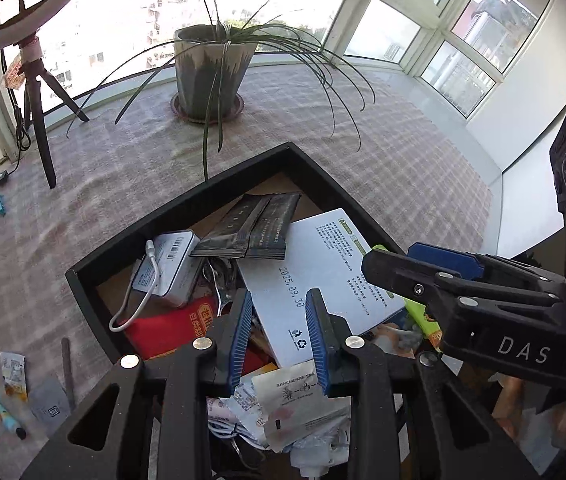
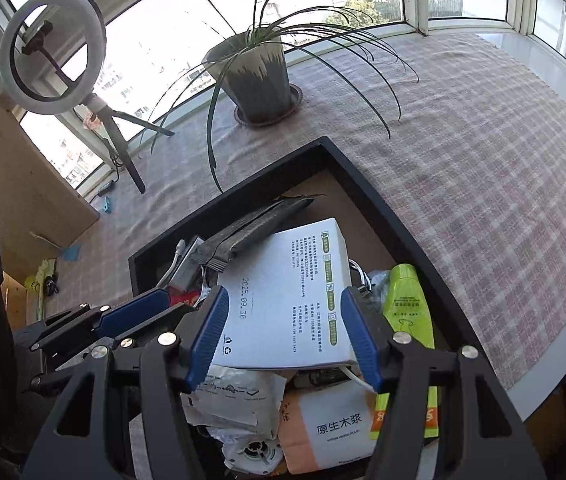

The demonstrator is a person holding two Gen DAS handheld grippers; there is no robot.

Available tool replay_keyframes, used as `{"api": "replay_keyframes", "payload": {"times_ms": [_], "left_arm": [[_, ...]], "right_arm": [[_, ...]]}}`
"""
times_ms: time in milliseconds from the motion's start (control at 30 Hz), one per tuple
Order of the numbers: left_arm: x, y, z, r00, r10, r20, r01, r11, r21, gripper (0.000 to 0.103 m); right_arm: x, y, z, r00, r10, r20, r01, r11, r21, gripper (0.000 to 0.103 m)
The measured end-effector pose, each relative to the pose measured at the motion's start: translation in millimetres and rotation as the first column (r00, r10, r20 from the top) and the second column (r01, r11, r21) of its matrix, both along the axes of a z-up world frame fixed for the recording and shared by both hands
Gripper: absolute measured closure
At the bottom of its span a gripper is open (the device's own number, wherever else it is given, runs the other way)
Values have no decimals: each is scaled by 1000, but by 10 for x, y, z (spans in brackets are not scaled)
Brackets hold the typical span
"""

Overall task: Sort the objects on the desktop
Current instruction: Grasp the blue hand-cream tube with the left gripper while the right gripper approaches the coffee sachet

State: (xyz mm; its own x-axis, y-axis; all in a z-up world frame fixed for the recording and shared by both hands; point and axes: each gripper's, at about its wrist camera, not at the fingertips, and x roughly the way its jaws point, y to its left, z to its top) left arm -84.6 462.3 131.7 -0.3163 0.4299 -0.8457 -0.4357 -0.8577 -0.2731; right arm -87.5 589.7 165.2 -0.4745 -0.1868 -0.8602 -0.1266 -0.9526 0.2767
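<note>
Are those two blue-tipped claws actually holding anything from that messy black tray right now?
No, nothing is held. The left tool and the right tool both hover open above the white printed cardboard box in the black rectangular tray, pads clear of it.

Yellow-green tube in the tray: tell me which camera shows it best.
The right wrist view. There the yellow-green tube lies nearly whole along the tray's right wall, beside the white box, its label visible. In the left wrist view the right gripper covers most of the tube; only slivers show.
</note>
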Motion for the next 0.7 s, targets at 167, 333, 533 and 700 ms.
{"api": "replay_keyframes", "payload": {"times_ms": [167,333,533,700], "left_arm": [[12,-539,-52,997,81,5,-81,996,-24,71],[38,-1185,-153,985,174,20,-173,984,-53,67],[75,-2003,-368,952,298,74,-292,953,-88,66],[60,-2532,-572,920,377,109,-364,923,-125,66]], "right_arm": [[-28,-416,-10,998,70,-7,-70,997,-26,45],[-46,-911,-82,989,146,6,-146,988,-42,45],[-61,-1568,-219,970,240,48,-237,970,-58,44],[-44,-2092,-382,946,314,85,-309,949,-65,44]]}}
